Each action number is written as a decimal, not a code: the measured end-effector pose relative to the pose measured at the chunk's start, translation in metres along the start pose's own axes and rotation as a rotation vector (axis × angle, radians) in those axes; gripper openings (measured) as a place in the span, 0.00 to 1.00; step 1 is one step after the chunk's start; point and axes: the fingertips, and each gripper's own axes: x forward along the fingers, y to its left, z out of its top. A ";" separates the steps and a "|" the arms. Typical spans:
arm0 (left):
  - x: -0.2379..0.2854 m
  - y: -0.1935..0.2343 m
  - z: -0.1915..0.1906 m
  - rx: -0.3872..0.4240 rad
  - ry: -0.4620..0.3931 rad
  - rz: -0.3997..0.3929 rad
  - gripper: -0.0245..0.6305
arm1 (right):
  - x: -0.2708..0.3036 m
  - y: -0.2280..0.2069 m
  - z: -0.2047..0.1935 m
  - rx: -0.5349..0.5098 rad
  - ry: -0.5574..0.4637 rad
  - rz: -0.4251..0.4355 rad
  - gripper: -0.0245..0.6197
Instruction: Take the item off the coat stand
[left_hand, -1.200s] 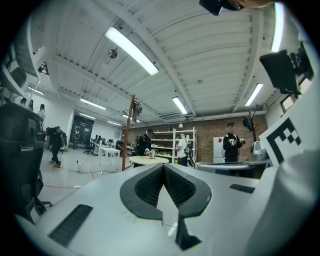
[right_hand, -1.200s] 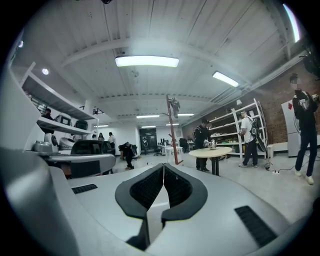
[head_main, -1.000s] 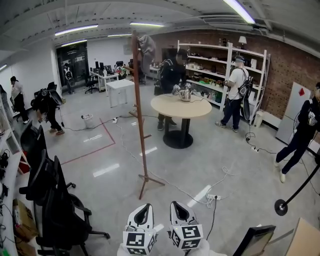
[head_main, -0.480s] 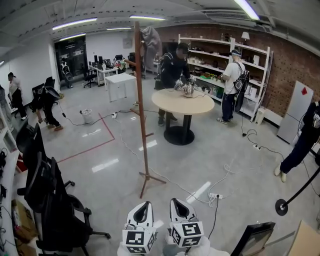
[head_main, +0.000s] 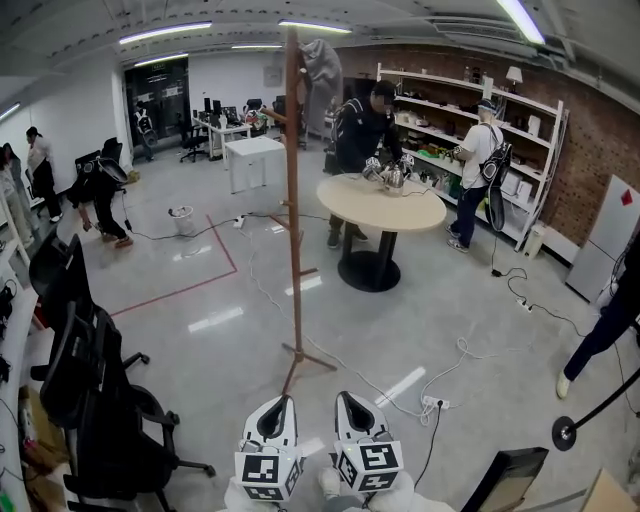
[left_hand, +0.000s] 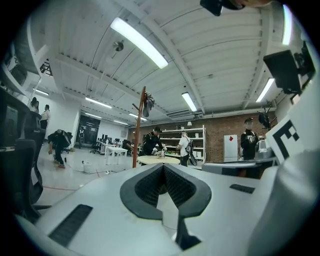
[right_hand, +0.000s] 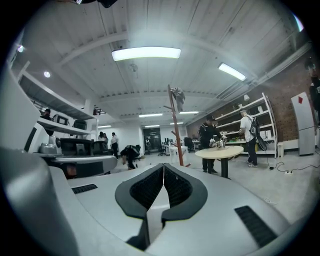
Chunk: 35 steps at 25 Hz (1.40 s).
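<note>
Both claws sit slightly lower in the head view than a second ago, and the coat stand looms nearer. The left claw (head_main: 280, 405) has its jaws pressed together with nothing between them, and the right claw (head_main: 348, 402) is likewise closed and empty. Just ahead of them, the wooden coat stand (head_main: 293, 200) rises from the grey floor (head_main: 200, 300). A grey garment (head_main: 320, 62) hangs from a peg at its top, well apart from both claws. Beyond, a person (head_main: 365, 130) works at a round tabletop (head_main: 380, 205). Black office chairs (head_main: 100, 400) crowd the left.
</note>
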 end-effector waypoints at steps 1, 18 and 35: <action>0.006 0.000 0.001 -0.006 -0.001 0.001 0.04 | 0.005 -0.003 0.001 -0.002 0.003 0.001 0.05; 0.135 0.014 0.027 0.003 -0.036 0.022 0.04 | 0.124 -0.058 0.035 -0.031 -0.019 0.075 0.05; 0.210 0.031 0.022 -0.006 -0.026 0.049 0.04 | 0.194 -0.098 0.026 -0.034 0.019 0.103 0.05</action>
